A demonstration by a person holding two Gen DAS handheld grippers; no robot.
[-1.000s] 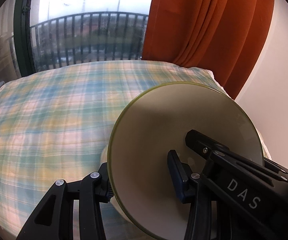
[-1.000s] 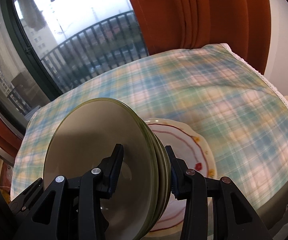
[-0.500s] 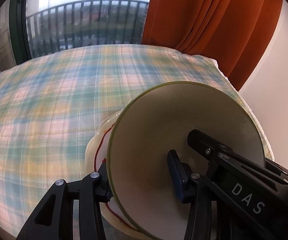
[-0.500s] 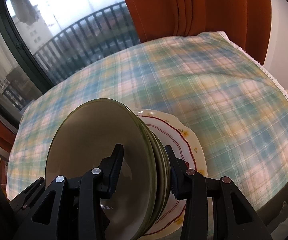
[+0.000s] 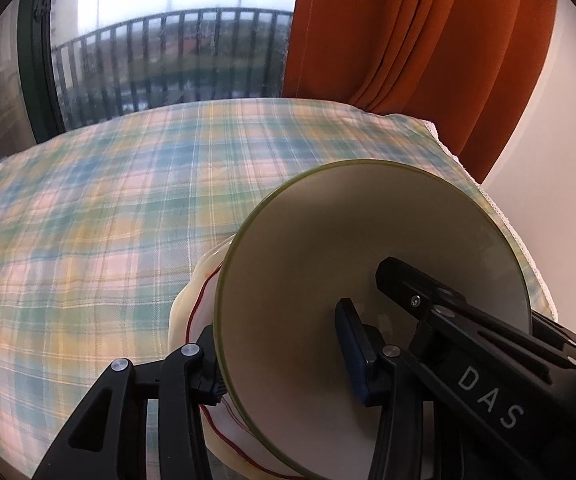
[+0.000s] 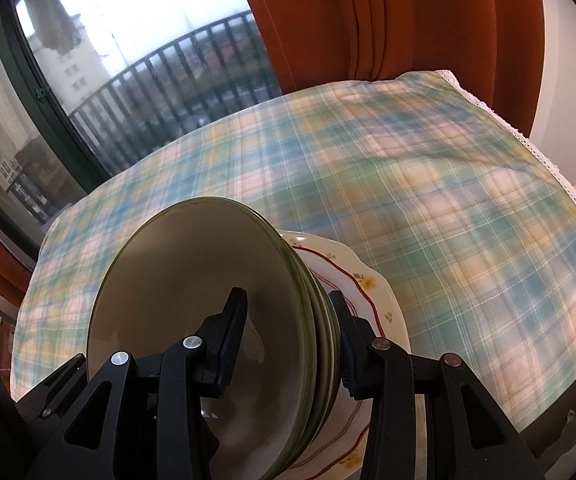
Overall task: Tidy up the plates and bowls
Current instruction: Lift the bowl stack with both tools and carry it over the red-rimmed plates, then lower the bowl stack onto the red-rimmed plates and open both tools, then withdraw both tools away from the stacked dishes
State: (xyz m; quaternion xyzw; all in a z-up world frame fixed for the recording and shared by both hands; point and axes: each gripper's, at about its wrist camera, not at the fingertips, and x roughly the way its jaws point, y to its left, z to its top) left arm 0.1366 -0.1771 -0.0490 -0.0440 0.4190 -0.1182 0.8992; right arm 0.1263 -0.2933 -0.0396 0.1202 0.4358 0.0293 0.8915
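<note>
A stack of olive-green bowls rests on a cream plate with a red line and yellow flowers, tilted on edge before both cameras. My right gripper is shut on the bowl stack's near rim, one finger inside the top bowl, the other between stack and plate. In the left wrist view my left gripper is shut on the rim of the top green bowl, with the cream plate behind it. The right gripper's fingers reach into that bowl.
A table under a green, yellow and pink plaid cloth lies beneath and beyond the dishes. Orange curtains hang at the back right, beside a window with a dark balcony railing. A white wall is at right.
Both views swung and tilted as the held stack moved over the table. The cream plate came into the left wrist view from behind the bowl. Both grips stayed the same.
</note>
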